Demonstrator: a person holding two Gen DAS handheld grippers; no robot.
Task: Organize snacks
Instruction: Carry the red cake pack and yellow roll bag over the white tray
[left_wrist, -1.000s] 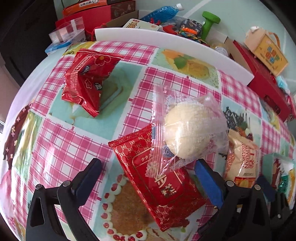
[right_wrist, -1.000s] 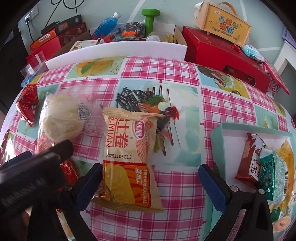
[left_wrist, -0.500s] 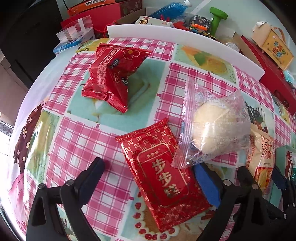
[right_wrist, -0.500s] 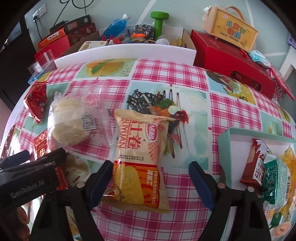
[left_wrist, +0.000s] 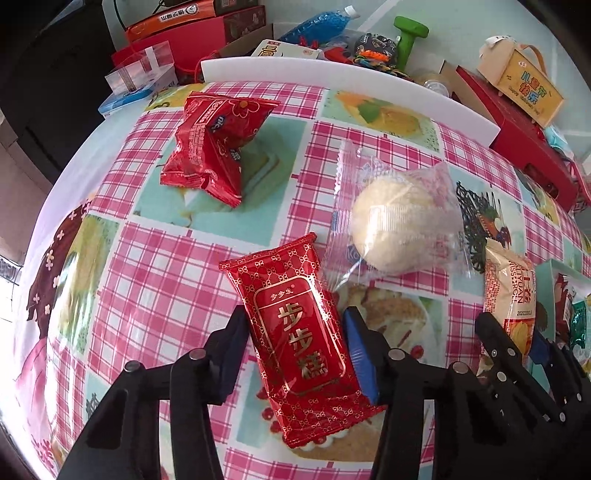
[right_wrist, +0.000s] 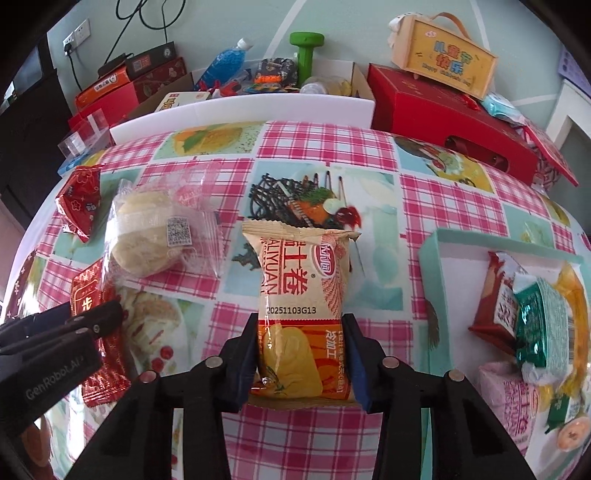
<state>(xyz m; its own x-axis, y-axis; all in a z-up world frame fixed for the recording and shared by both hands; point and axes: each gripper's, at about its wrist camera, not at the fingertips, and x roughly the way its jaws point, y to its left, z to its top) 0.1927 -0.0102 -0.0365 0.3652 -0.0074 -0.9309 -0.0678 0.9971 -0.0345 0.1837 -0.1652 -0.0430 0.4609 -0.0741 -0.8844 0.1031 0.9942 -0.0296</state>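
Both grippers have closed since a moment ago: the left gripper (left_wrist: 295, 343) now pinches the red cake packet (left_wrist: 301, 332), and the right gripper (right_wrist: 300, 354) pinches the yellow snack bag (right_wrist: 299, 306). Both snacks lie on the checked tablecloth (right_wrist: 306, 155). Between them rests a clear-wrapped bun (left_wrist: 399, 225); a teal tray (right_wrist: 430, 280) of snacks sits right.

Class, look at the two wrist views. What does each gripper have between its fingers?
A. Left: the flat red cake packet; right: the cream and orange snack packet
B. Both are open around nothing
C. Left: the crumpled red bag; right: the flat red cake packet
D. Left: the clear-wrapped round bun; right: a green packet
A: the left gripper is closed on the flat red cake packet, and the right gripper on the cream and orange snack packet.
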